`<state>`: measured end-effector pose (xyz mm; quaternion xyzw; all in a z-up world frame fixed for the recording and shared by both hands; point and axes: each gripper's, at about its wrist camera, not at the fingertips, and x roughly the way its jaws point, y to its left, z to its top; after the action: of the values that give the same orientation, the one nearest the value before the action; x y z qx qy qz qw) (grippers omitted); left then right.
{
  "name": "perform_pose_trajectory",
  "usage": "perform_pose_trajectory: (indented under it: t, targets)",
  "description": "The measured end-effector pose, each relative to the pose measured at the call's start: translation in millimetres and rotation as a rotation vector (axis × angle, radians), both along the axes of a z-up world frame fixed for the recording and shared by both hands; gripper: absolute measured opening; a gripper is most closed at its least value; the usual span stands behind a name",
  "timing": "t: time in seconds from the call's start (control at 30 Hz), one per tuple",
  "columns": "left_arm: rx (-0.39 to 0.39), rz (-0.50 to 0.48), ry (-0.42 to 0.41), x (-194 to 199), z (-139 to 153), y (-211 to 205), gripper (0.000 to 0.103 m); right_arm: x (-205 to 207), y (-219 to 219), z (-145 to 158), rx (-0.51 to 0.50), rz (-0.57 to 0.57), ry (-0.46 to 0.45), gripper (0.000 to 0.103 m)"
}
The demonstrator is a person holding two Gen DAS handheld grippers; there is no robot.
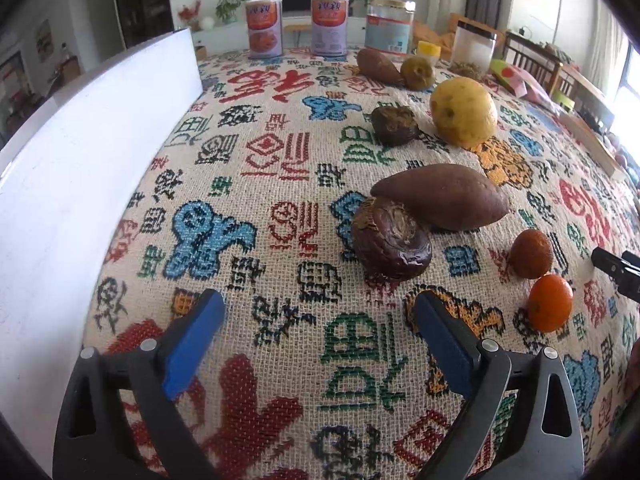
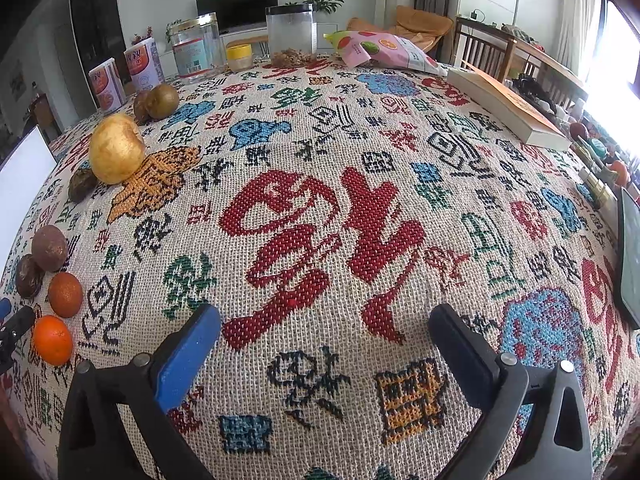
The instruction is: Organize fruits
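Fruits sit loose on the patterned tablecloth [image 1: 280, 168], mid-right of left wrist view: wrinkled passion fruit [image 1: 391, 240] touching brown sweet potato [image 1: 444, 196], tangerine [image 1: 550, 308] lower right. Left gripper [image 1: 316, 332] and right gripper [image 2: 324, 344] both gape, empty. Risk: nudging round fruit sends it rolling.

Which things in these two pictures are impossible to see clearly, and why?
- White board, left wrist view: cut off by the frame edge.
- Far sweet potato, right wrist view: mostly hidden behind the greenish fruit.
- Can labels, left wrist view: too small to read.
- Dark tablet, right wrist view: cut off at the edge.
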<state>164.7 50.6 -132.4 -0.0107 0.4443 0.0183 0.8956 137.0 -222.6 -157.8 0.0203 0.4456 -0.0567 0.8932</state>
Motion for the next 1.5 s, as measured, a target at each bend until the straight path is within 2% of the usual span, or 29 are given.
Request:
perform_pose_trajectory:
  t: [1.5]
  targets:
    - [0.002,0.003,0.002,0.8,-0.3,1.4,0.100,0.6,-0.8,0.0,0.001,0.001,0.000,0.103]
